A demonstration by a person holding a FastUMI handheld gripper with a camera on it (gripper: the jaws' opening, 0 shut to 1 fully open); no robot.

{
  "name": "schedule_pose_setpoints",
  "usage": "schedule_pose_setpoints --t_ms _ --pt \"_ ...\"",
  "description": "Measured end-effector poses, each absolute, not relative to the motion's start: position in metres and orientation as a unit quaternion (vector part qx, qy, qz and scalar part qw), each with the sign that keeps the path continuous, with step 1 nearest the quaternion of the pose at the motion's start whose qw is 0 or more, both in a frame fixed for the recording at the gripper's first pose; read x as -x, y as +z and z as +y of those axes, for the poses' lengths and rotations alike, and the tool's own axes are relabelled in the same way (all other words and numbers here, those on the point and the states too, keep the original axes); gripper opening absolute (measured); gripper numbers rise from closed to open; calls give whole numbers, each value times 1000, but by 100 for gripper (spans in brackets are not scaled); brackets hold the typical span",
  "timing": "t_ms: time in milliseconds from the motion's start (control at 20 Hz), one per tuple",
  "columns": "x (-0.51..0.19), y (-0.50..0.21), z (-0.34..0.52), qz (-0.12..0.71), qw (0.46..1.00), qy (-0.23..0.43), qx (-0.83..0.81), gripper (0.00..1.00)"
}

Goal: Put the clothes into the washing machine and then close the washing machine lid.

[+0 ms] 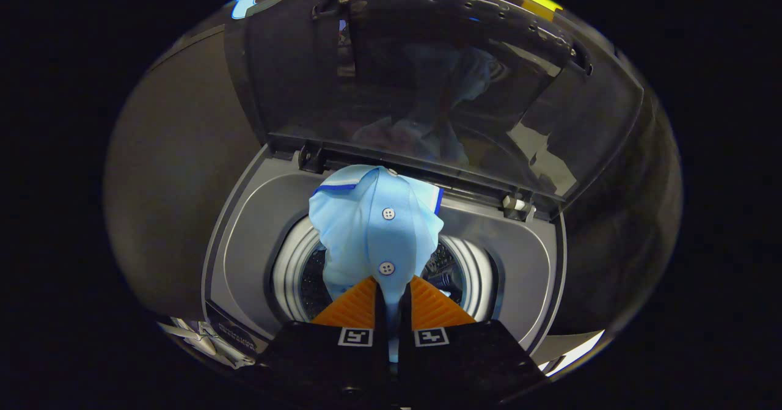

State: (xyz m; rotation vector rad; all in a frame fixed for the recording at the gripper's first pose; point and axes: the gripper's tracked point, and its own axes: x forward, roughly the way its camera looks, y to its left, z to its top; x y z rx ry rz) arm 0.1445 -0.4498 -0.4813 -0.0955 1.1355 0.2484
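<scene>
Gripper: the gripper (391, 291) points down at the open top of the washing machine, its two fingers (351, 306) drawn narrow, with a fold of cloth pinched between them.
Held item: a light blue button-front shirt (372, 226) is clamped between both fingers at its lower part and bulges out just ahead of them.
Shirt details: two white buttons (386, 268) sit along the placket, one close to the fingertips, one farther on; a dark blue stripe (335, 187) edges the collar or cuff at the far left, and another runs at the far right.
Shirt position: it hangs over the round drum opening, its far end reaching the rear edge of the tub surround, near the lid hinges; whether it touches that edge cannot be told.
Washing machine: a grey top-loader (244, 239) with a pale ring around a perforated drum (305, 275), which shows on both sides of the shirt.
Lid: the dark glossy lid (427, 80) stands raised beyond the shirt, hinged along the rear edge, with a dim reflection of the blue cloth in it.
Control panel: a strip with small markings (235, 333) runs along the near left corner of the machine.
</scene>
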Motion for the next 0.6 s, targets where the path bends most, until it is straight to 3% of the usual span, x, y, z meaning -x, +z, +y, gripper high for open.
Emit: schedule_pose_setpoints --t_ms 450,550,600 --pt "-116 -504 -431 587 794 157 -16 12" --pt "-105 -508 -425 612 773 157 -55 25" --pt "-108 -509 -426 609 777 146 -71 50"
